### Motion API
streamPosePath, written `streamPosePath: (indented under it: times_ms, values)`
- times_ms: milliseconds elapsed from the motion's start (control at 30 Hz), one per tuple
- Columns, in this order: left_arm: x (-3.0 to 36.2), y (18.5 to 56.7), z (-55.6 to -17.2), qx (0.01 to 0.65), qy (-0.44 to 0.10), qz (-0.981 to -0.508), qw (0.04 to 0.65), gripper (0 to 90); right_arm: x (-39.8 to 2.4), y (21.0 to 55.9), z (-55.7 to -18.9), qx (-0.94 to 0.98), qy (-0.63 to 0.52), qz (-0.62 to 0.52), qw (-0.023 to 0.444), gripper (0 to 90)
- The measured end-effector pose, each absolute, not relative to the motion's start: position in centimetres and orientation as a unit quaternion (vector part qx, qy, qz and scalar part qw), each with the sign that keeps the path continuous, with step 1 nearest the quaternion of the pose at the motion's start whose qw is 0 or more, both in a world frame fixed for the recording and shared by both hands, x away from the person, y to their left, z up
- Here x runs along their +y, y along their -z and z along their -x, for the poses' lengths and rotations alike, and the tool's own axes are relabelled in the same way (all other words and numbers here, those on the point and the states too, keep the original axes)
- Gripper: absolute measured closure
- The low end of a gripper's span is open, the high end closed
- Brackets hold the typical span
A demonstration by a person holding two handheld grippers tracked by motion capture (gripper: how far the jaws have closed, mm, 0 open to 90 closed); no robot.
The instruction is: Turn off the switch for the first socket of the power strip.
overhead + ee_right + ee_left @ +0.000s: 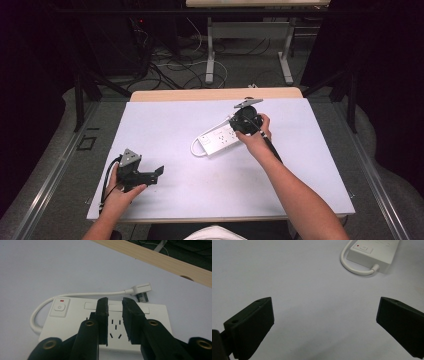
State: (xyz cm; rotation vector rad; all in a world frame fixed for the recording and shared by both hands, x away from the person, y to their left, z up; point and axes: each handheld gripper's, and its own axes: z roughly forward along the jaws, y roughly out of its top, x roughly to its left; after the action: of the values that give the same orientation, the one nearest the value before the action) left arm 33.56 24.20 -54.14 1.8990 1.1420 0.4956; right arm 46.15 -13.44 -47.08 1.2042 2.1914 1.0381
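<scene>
1. Left gripper [159, 173] parked low near the table's front-left edge, jaws wide apart, nothing between them. Looks idle, aimed across at the strip.
2. Power strip [218, 138] lies flat mid-table on the white sheet [165, 125], cord [82, 293] looped round its back to the plug [141, 290].
3. Right gripper [115, 315] hovers over the strip's sockets, jaws nearly together with a narrow gap, empty. Contact with the strip: can't tell. Probably lining up on a socket.
</scene>
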Motion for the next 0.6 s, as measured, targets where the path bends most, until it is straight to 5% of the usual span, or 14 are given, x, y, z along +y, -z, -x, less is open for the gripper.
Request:
streamPosePath:
  times_ms: [600]
  values:
    - [24.3, 54.1, -33.6, 0.453, -0.199, -0.760, 0.421, 1.2, -11.7, 47.8, -48.0, 0.791, -0.371, -0.440, 0.206, 86.5]
